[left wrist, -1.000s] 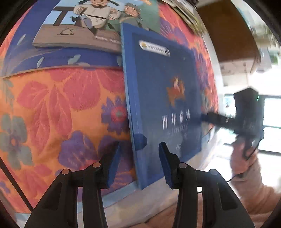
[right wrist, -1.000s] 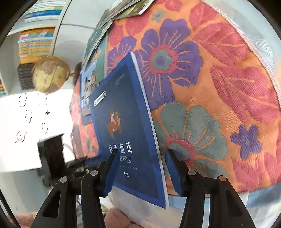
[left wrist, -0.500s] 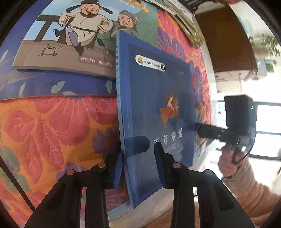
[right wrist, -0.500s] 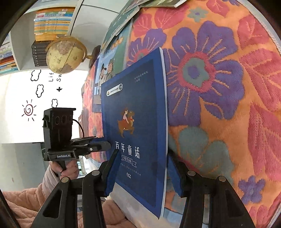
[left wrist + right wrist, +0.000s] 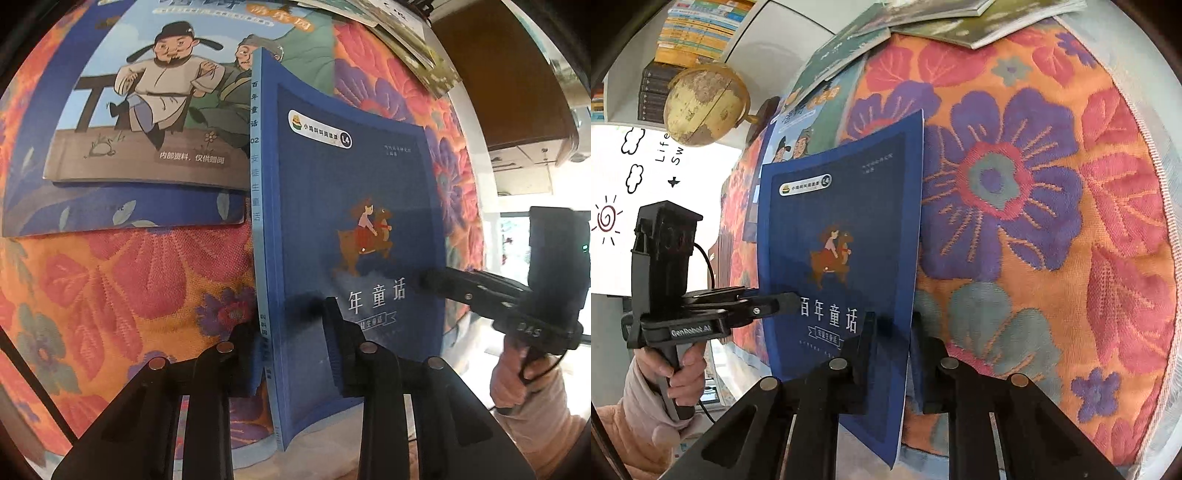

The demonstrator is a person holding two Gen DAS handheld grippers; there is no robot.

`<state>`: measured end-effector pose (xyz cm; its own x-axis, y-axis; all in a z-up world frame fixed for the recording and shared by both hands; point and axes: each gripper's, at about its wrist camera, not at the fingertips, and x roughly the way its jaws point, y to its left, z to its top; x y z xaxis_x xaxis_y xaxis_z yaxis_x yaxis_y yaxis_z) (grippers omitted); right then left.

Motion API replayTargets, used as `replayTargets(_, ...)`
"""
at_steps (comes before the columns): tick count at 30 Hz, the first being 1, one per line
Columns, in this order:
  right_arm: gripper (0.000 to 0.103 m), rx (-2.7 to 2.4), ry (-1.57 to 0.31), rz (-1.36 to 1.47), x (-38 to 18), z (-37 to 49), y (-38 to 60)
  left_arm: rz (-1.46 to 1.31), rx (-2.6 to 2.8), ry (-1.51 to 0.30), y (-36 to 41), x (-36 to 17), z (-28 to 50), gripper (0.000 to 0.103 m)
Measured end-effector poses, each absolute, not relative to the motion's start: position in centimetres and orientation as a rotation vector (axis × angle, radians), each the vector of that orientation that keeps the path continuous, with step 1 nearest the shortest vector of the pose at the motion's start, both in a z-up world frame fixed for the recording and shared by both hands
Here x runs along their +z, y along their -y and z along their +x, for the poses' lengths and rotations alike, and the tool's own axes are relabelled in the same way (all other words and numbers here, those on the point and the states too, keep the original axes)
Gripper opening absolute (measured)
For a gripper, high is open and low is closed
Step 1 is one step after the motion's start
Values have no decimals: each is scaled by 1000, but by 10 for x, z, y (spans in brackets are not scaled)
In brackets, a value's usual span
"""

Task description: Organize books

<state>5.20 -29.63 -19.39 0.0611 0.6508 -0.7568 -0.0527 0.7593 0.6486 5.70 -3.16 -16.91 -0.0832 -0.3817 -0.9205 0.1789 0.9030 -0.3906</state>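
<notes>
Two hand-held grippers clamp my blue book (image 5: pixel 354 229) at its near edge: the left hand-held gripper (image 5: pixel 291 354) pinches it by the spine, and the right hand-held gripper (image 5: pixel 892 354), whose jaws have just been closing, grips the page side. I see the book tilted up off the floral cloth (image 5: pixel 1052 221), beside an illustrated book (image 5: pixel 159 110).

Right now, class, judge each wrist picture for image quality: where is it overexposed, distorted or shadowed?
Left wrist view: the window at right is blown out white; the fisheye bends the blue book spine; a soft shadow lies on its cover by the left gripper. Right wrist view: the bright wall at left washes out; the floral cloth bulges.
</notes>
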Motion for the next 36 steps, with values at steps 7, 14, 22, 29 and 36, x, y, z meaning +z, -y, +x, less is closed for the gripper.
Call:
replayTargets(7, 18, 552, -1441, 640, -203, 55, 304, -184, -439, -1576, 37, -169, 57, 28)
replayTargets(14, 17, 650, -1362, 563, -160, 40, 275, -119, -408, -1509, 22, -144, 42, 26)
replayTargets(22, 17, 728, -1342, 586, -138, 25, 238, -95, -370, -1416, -21, -103, 38, 26)
replayTargets(29, 17, 753, -1313, 531, -115, 21, 201, -90, -351, -1396, -46, -93, 29, 26)
replayTargets(36, 17, 766, -1290, 484, -100, 17, 174, -104, -359, -1368, -72, -83, 19, 26)
